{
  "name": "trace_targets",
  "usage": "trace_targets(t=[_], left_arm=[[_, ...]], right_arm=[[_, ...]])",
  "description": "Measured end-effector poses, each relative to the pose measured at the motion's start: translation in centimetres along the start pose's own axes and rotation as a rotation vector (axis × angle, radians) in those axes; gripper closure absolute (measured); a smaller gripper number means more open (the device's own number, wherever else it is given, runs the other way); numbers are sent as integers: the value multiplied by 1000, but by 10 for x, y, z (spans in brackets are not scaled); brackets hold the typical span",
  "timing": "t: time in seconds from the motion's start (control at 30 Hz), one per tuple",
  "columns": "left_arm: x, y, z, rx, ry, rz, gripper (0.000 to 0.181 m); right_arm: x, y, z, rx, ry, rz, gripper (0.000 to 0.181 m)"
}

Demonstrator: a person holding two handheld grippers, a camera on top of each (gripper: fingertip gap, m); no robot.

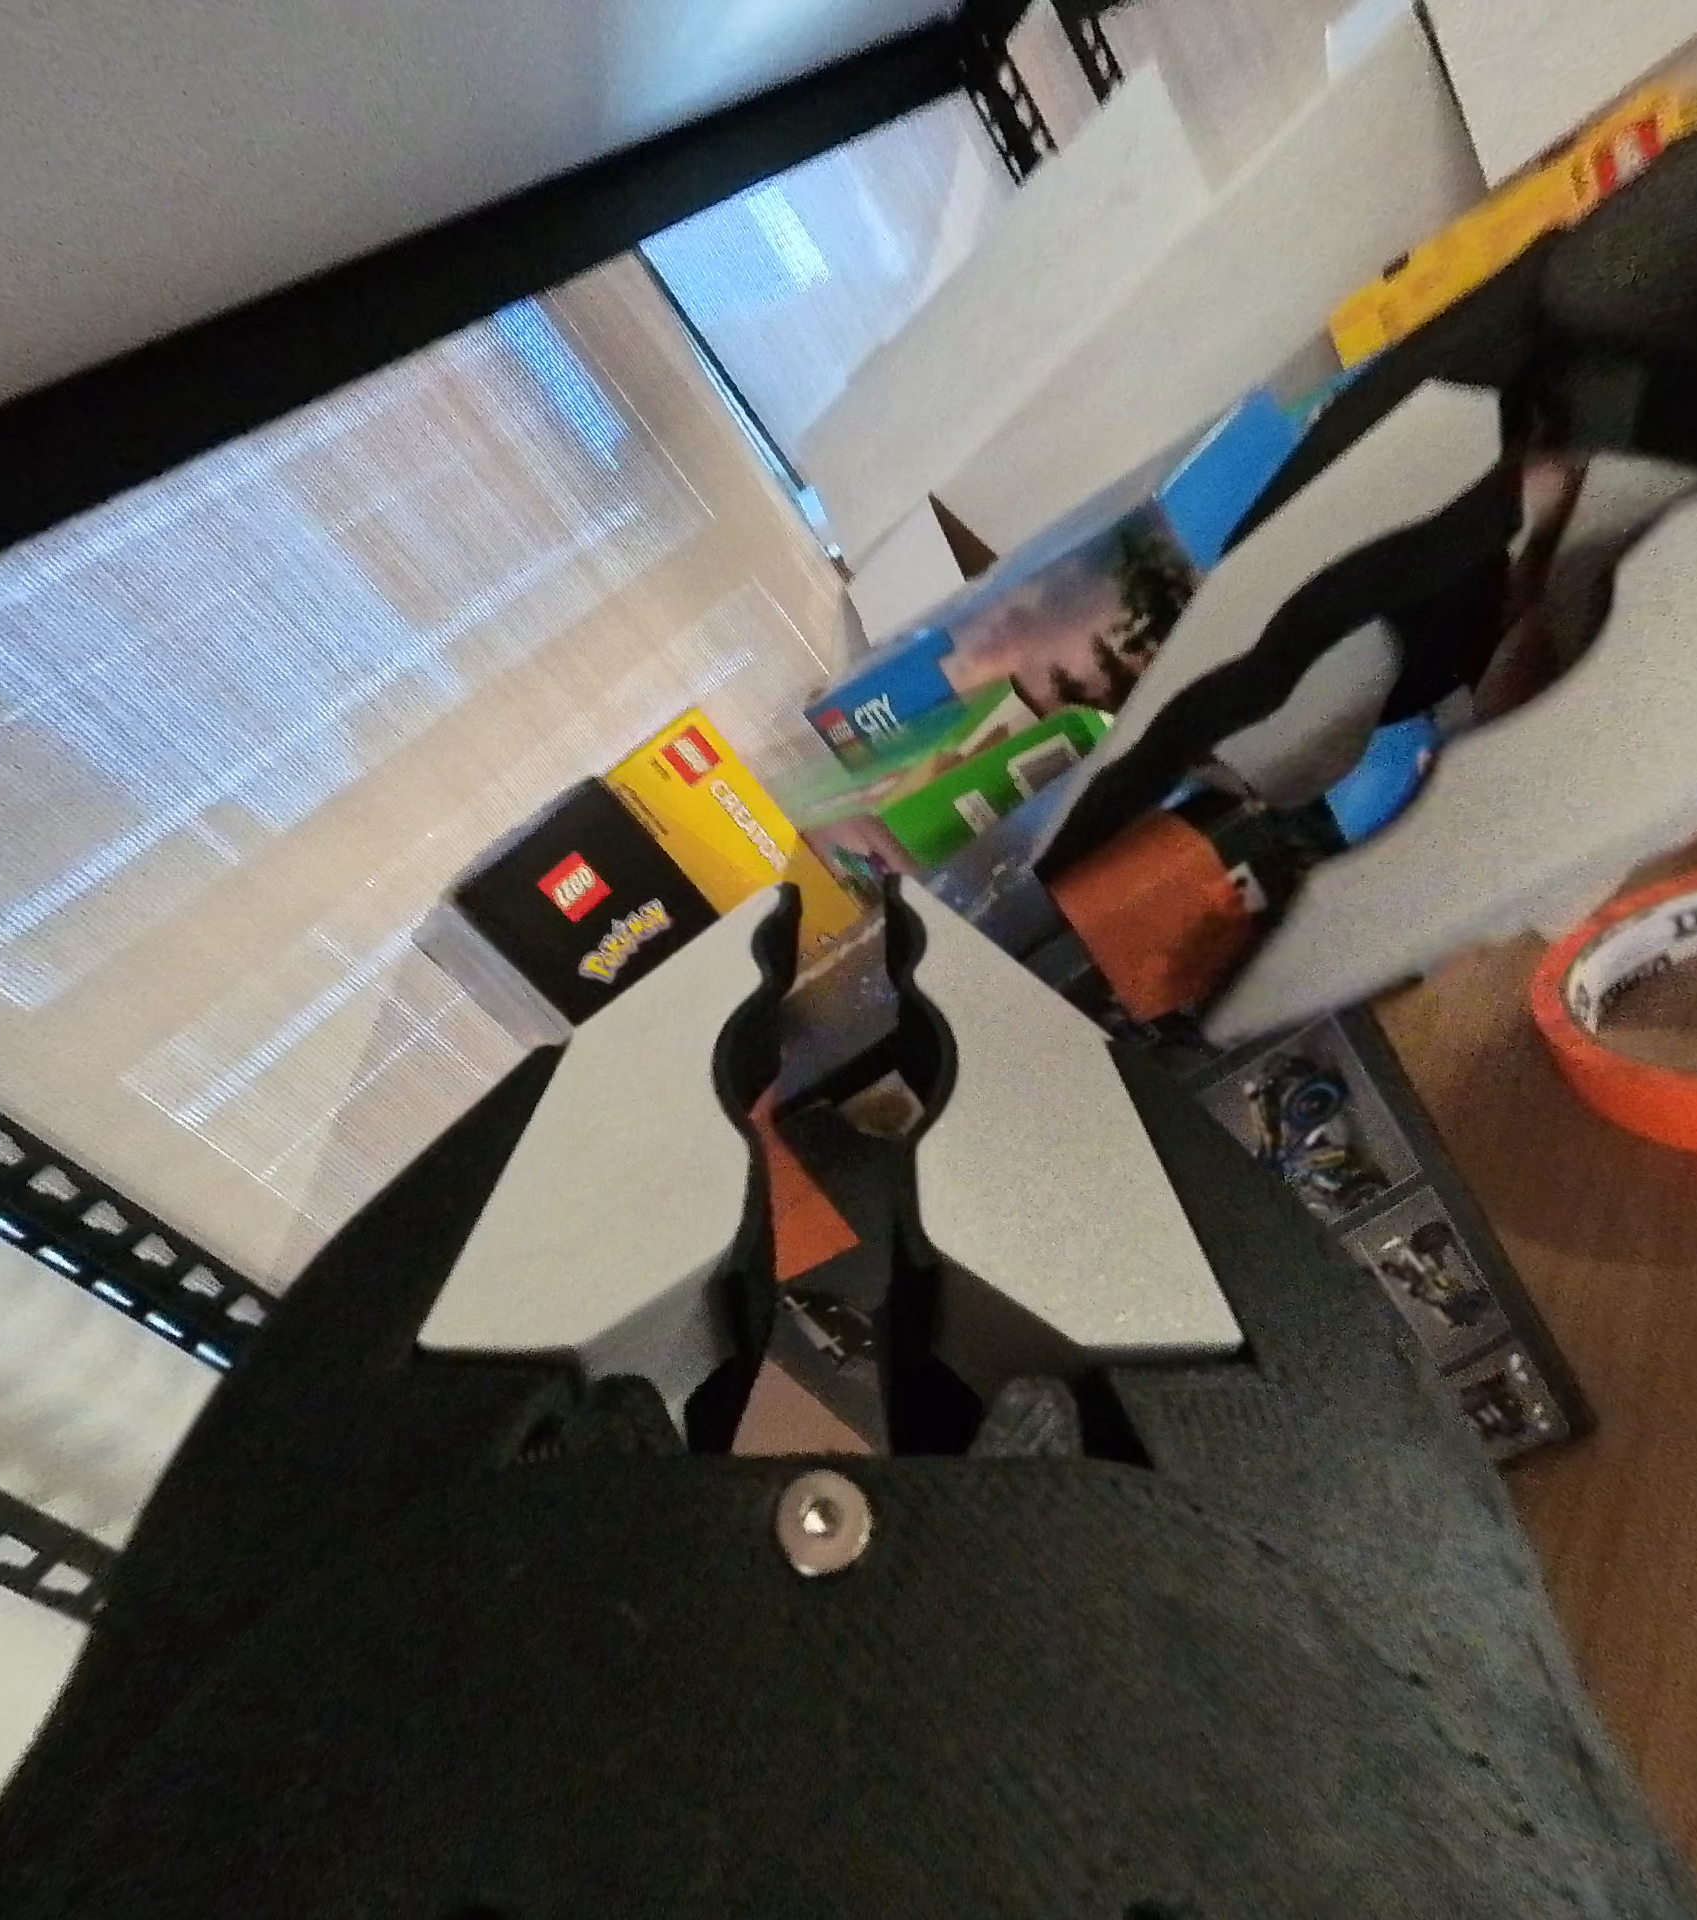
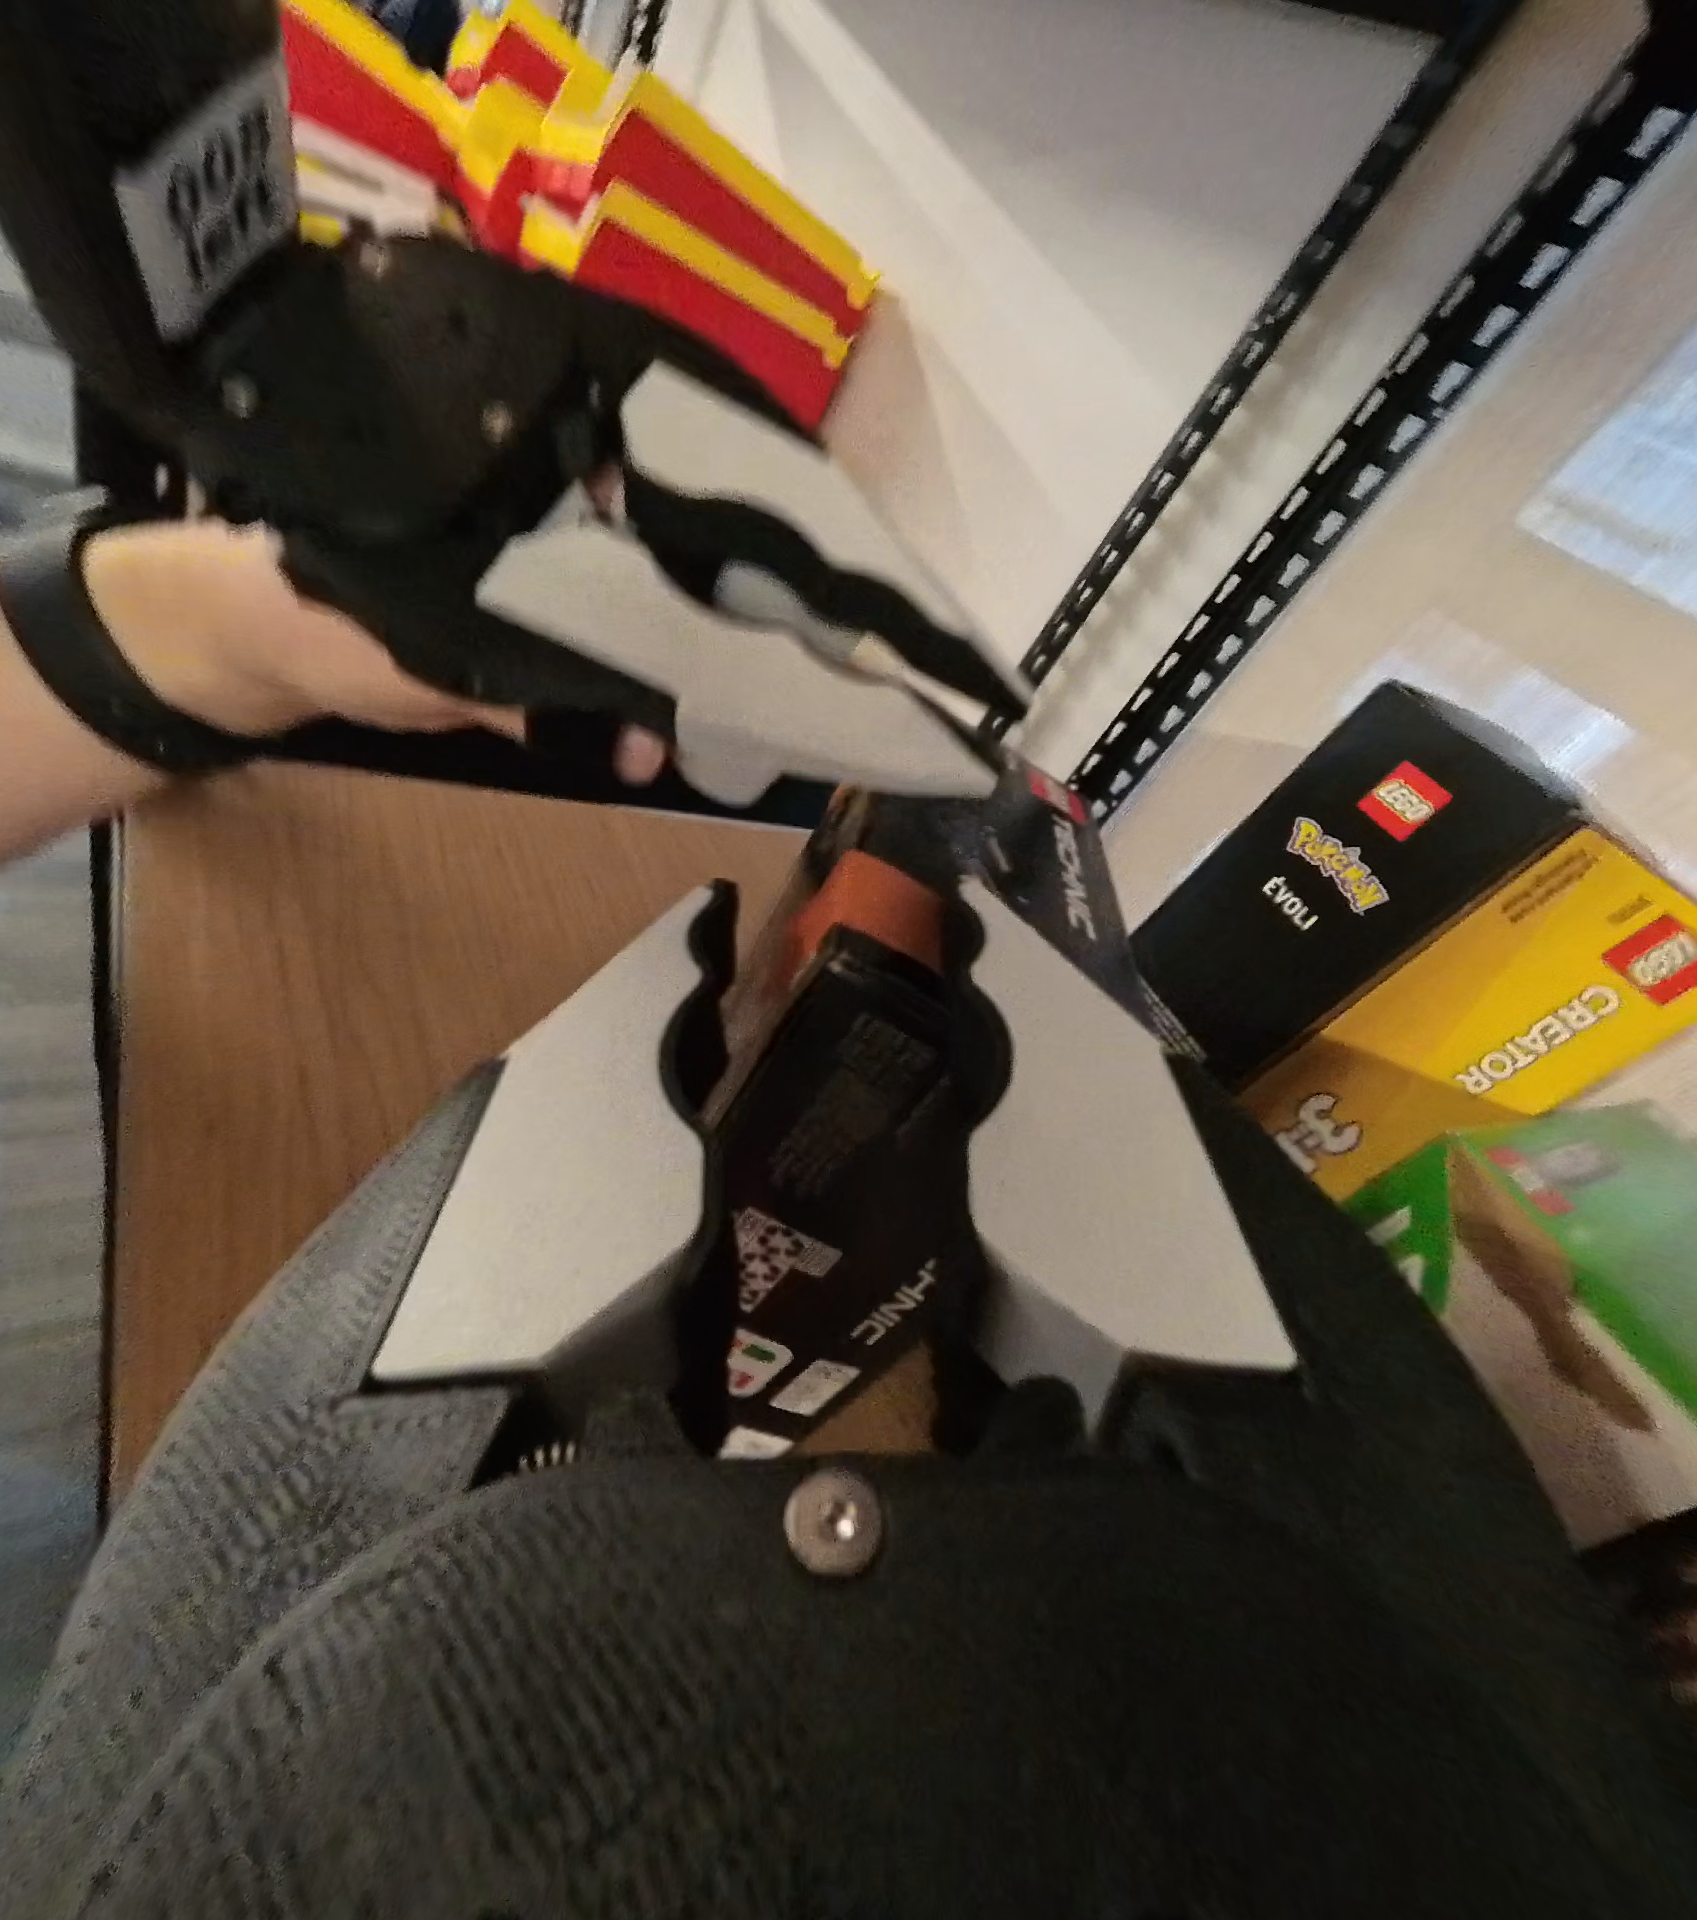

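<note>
Wood-grain shelf board point(image 2: 324, 997) sits inside a black metal rack point(image 2: 1343, 436), with white boards above and a bright window behind. My right tongs point(image 2: 839, 914) pinch a dark, flat toy box point(image 2: 854, 1101) with an orange picture on it, gripping its narrow end at the centre of the right wrist view. My left tongs point(image 1: 839, 904) meet the same box from its other edge; in the left wrist view the fingers stand close together with the box's edge between them, though blur keeps me from telling whether they really clamp it. In the right wrist view those left tongs show at upper left, held by my left hand point(image 2: 231, 644) in a fingerless black glove.

At right of the right wrist view lie a black box point(image 2: 1343, 883), a yellow box point(image 2: 1509, 1029) beside it, and a green box point(image 2: 1654, 1268) lower down. An orange tape roll point(image 1: 1675, 1018) lies at the right edge of the left wrist view.
</note>
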State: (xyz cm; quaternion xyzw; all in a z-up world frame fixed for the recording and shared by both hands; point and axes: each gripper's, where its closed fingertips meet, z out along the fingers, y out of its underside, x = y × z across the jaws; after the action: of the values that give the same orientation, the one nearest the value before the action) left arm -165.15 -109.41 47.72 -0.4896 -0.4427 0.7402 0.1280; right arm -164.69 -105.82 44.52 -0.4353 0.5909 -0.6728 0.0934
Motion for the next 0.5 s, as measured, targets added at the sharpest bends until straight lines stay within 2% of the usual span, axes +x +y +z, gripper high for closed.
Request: trace_targets(t=[0.1, 0.37, 0.5], left_arm=[[9, 8, 6, -6, 27, 0, 181], [11, 10, 9, 8, 38, -42, 181], [11, 10, 9, 14, 35, -52, 181]], right_arm=[[8, 0, 0, 3, 45, 94, 151], [16, 2, 1, -39, 152, 178, 159], [17, 3, 1, -44, 179, 117, 161]])
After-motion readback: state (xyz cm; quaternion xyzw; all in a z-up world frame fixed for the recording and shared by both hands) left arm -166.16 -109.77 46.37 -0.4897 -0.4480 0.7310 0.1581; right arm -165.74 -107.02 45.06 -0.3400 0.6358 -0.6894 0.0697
